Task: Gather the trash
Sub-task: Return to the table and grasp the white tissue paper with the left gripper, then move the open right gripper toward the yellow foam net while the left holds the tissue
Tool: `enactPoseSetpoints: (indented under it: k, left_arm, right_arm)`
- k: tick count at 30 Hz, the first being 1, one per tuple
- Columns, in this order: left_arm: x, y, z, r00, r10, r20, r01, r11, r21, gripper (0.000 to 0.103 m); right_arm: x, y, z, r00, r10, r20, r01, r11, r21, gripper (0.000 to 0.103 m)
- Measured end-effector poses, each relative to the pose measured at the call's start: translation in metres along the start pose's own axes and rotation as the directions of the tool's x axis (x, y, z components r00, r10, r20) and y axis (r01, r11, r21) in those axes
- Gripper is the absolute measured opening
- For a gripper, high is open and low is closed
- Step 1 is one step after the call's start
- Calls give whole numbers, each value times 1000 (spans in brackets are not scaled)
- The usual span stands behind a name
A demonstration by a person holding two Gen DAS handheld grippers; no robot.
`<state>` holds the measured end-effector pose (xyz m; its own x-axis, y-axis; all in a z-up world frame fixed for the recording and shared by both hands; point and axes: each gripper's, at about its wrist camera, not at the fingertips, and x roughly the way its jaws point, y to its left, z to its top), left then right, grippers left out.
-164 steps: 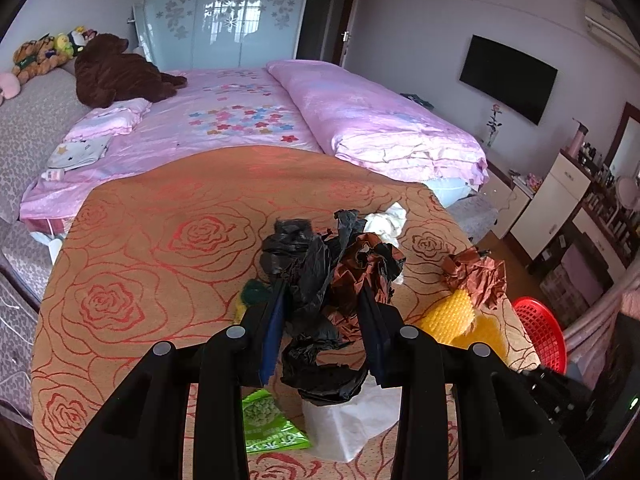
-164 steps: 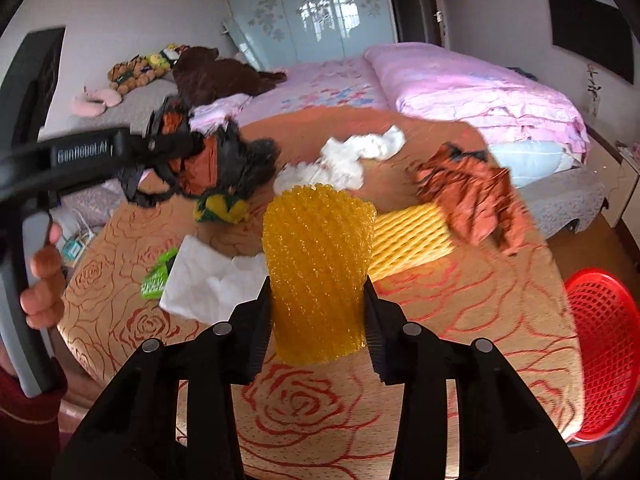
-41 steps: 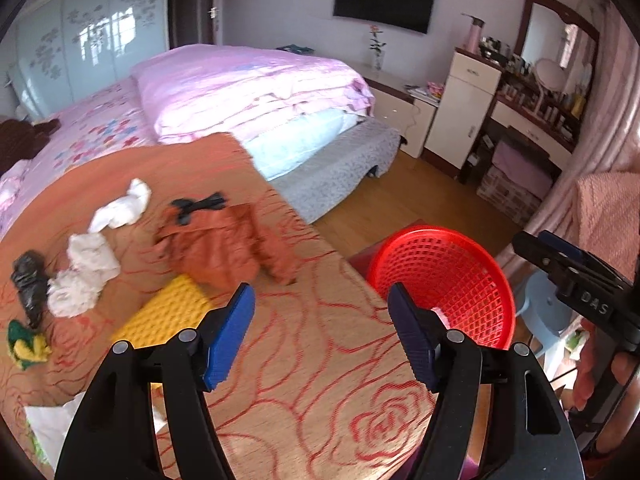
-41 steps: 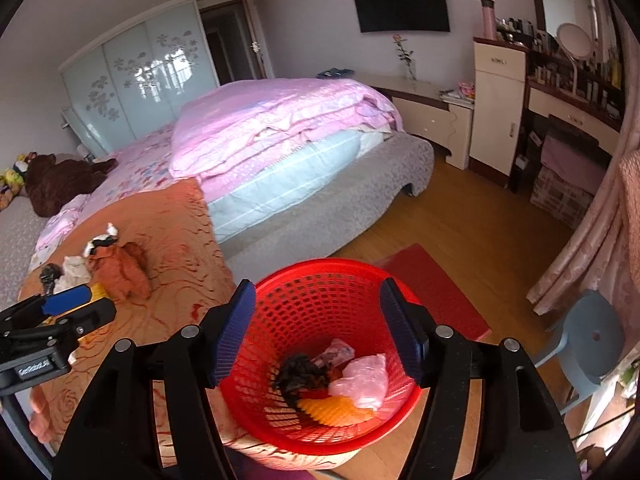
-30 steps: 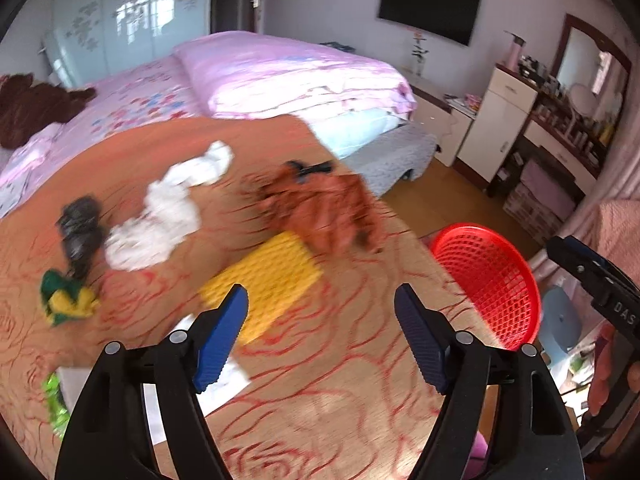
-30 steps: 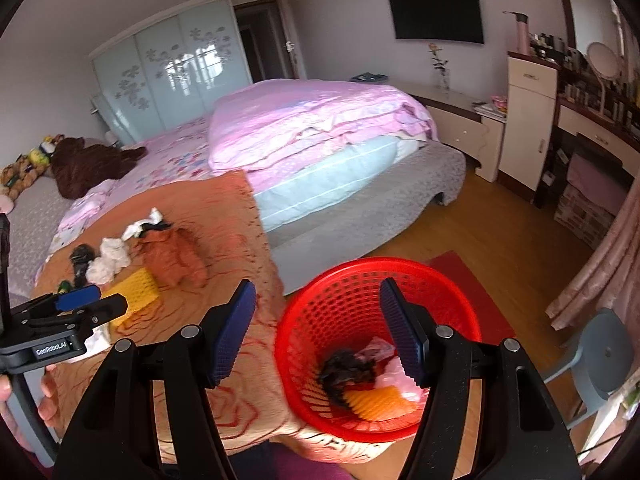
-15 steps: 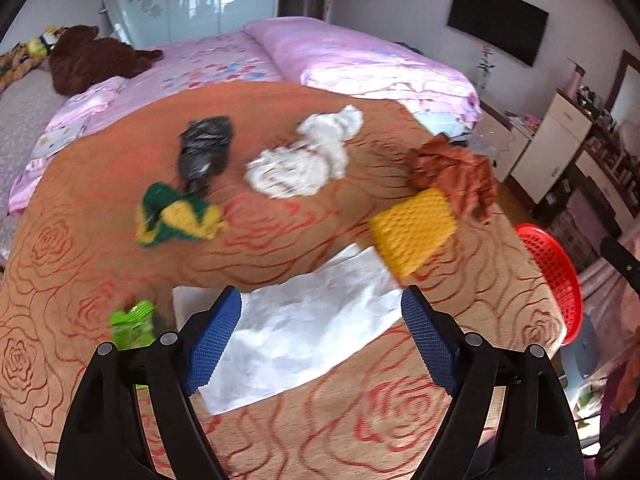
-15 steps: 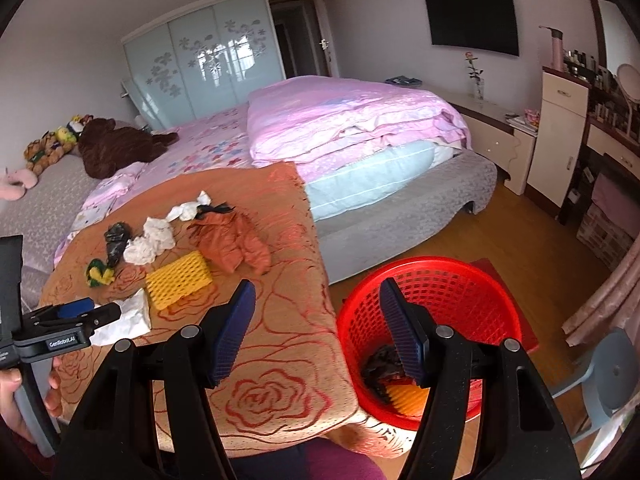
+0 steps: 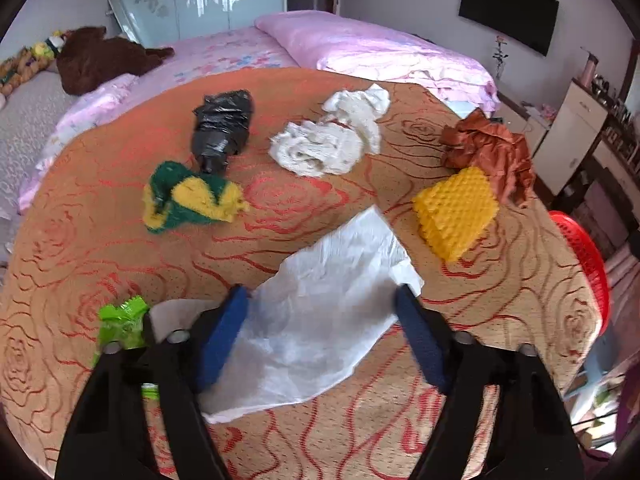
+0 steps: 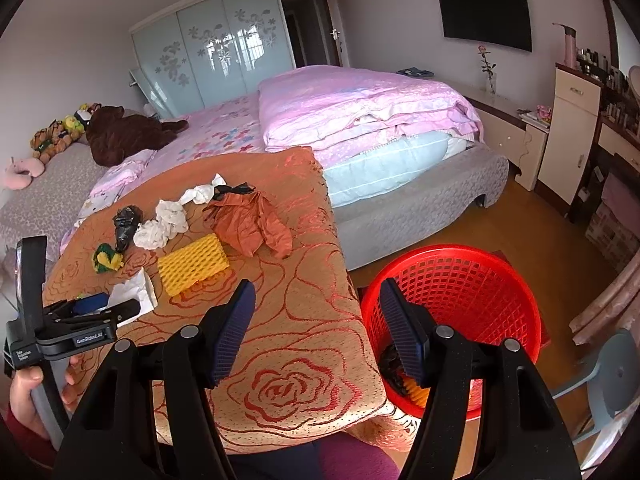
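So the bed (image 10: 360, 120) with its pink quilt is taking up most of the room, and the table (image 9: 320, 440) in the rose-patterned orange cloth is sitting right in front of it. Just off the table's right edge, down on the wood floor, the red basket (image 10: 472, 280) is standing with some dark and yellow trash showing in the bottom.

On the cloth, going big to small: the white tissue sheet (image 9: 320, 312) is lying flat near the front edge, the crumpled brown bag (image 9: 488, 152) is sitting at the far right and touching the yellow foam net (image 9: 456, 208) just in front of it, the wadded white paper (image 9: 332, 140) is lying mid-table, the black bag (image 9: 222, 128) is resting left of that, the green and yellow scrubber (image 9: 188, 200) is sitting just in front of the black bag, and a little green wrapper (image 9: 120, 320) is peeking out at the near left.

The left gripper (image 9: 320, 336) is hanging right over the tissue sheet, jaws closing with the sheet between them (can't tell if the pads are pressing it). The right gripper (image 10: 316, 328) is hovering over the table's corner next to the basket, jaws spread and gripping nothing.
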<state>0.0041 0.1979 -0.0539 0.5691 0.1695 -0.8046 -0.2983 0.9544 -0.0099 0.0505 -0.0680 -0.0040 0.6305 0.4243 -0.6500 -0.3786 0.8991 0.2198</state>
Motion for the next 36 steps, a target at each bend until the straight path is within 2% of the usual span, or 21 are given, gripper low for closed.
enactPoseSetpoints:
  k: [1, 3, 4, 6, 9, 18, 22, 36]
  left_arm:
    - [-1, 1, 0, 1000, 11, 5, -11, 1000, 1, 57]
    - [-2, 6, 0, 1000, 22, 14, -22, 1000, -10, 40]
    - [-2, 10, 1, 1000, 20, 16, -20, 1000, -21, 36]
    - [-2, 16, 3, 1000, 3, 14, -2, 999, -39, 17]
    - [-4, 22, 6, 999, -38, 11, 39, 997, -62, 11]
    - [-33, 21, 27, 994, -75, 80, 78, 996, -44, 10]
    - [-42, 23, 38, 990, -102, 96, 107, 993, -47, 10]
    - [-52, 31, 51, 989, -72, 129, 79, 995, -53, 10]
  right_arm:
    - [1, 1, 0, 1000, 2, -2, -2, 1000, -1, 63]
    - [2, 4, 0, 1000, 6, -5, -6, 1000, -2, 63]
    - [3, 6, 0, 1000, 9, -6, -9, 1000, -4, 63]
    - [5, 9, 1, 1000, 15, -9, -15, 1000, -9, 63]
    - [8, 16, 3, 1000, 26, -13, -27, 1000, -16, 63]
    - [21, 50, 12, 997, 78, -19, -79, 994, -71, 63]
    - [35, 69, 14, 991, 120, -53, -125, 986, -111, 63]
    - [99, 128, 12, 973, 164, -163, -200, 952, -234, 63]
